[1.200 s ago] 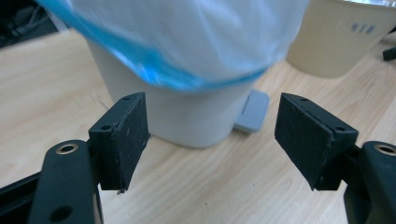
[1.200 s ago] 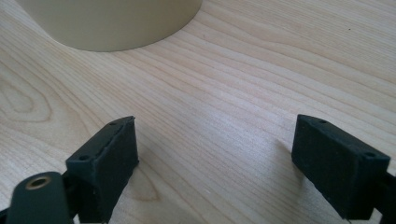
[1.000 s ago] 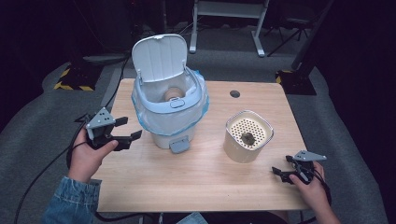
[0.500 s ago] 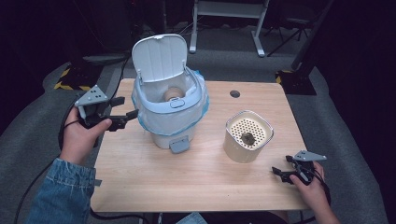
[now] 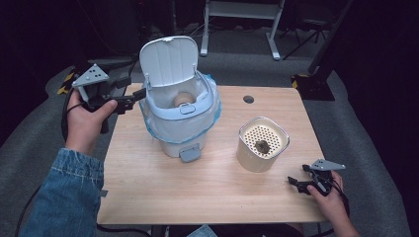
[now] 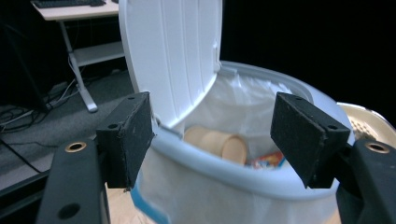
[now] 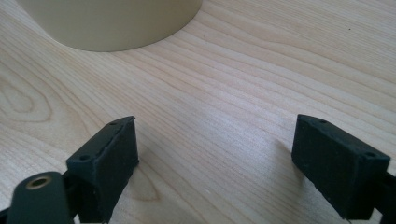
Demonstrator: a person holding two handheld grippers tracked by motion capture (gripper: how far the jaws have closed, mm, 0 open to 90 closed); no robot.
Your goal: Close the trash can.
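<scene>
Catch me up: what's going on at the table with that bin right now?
A person holds a two-jaw gripper in each hand. The left gripper is raised beside the white bin, jaws open with nothing between them, near the rim by the upright lid. The bin is lined with a bag and has paper cups inside. The right gripper rests open and empty on the table, near the beige perforated container, which has a small dark lump in it.
</scene>
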